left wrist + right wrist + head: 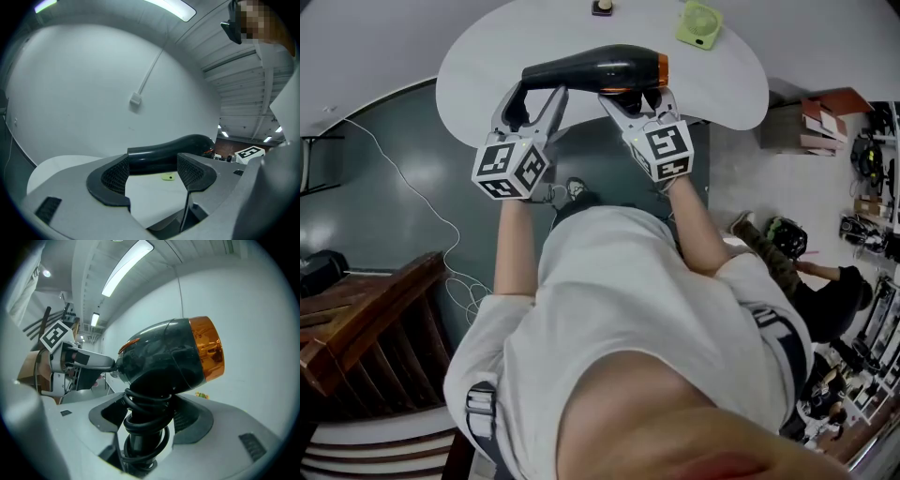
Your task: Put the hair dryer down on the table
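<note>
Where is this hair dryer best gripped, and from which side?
Grip the hair dryer by its cord-wound handle, from the person's side, as the right gripper does: the handle juts that way, looks slim enough for jaws, and sits right under the bulky body.

a workshop-like test hall is suggested: long strip lights [126, 267] are mounted under a ribbed metal ceiling [243, 89], a white rounded surface [487, 84] is set on a dark painted floor [356, 216], and boxes [823, 120] and gear [872, 187] (too small to identify) are piled along one side.
</note>
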Action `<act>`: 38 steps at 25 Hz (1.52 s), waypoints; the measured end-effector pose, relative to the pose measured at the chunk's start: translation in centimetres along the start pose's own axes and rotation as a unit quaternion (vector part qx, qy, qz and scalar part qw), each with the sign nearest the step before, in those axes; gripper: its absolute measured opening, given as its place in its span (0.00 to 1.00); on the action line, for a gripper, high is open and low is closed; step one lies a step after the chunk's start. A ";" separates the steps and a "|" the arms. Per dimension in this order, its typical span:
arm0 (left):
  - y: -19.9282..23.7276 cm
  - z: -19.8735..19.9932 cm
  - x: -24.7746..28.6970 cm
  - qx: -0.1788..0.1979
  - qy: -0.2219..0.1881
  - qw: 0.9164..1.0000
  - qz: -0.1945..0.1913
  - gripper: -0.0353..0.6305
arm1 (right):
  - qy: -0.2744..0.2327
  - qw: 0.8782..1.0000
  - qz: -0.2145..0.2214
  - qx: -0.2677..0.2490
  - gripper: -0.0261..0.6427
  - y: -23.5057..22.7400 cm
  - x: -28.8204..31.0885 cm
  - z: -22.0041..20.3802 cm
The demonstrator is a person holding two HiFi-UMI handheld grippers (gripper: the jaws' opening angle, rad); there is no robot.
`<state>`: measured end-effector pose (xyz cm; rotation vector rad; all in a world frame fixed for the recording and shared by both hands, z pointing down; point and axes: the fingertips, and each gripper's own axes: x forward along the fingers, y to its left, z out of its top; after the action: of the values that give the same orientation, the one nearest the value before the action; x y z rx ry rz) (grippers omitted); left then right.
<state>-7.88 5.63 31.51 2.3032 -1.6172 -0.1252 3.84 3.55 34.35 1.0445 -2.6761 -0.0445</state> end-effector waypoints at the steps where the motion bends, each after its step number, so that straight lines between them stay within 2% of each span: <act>1: 0.9 0.3 0.0 0.001 0.000 1.000 0.001 0.56 | -0.001 1.000 0.002 0.000 0.46 0.3 0.9 0.2; 10: 6.8 3.1 0.9 0.037 -0.003 0.999 0.006 0.56 | -0.009 0.999 0.016 0.030 0.46 2.0 7.2 1.7; 21: 12.4 4.3 3.8 0.031 0.000 0.999 0.034 0.56 | -0.003 0.998 0.045 0.048 0.46 1.5 14.0 2.1; 38: 20.0 5.7 12.2 0.017 0.017 0.998 0.060 0.56 | 0.025 0.994 0.076 0.068 0.46 -3.3 24.6 1.9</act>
<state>-22.97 -13.04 33.72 2.2134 -1.7473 -0.0307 -11.81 -15.50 37.89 0.8641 -2.7361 0.1943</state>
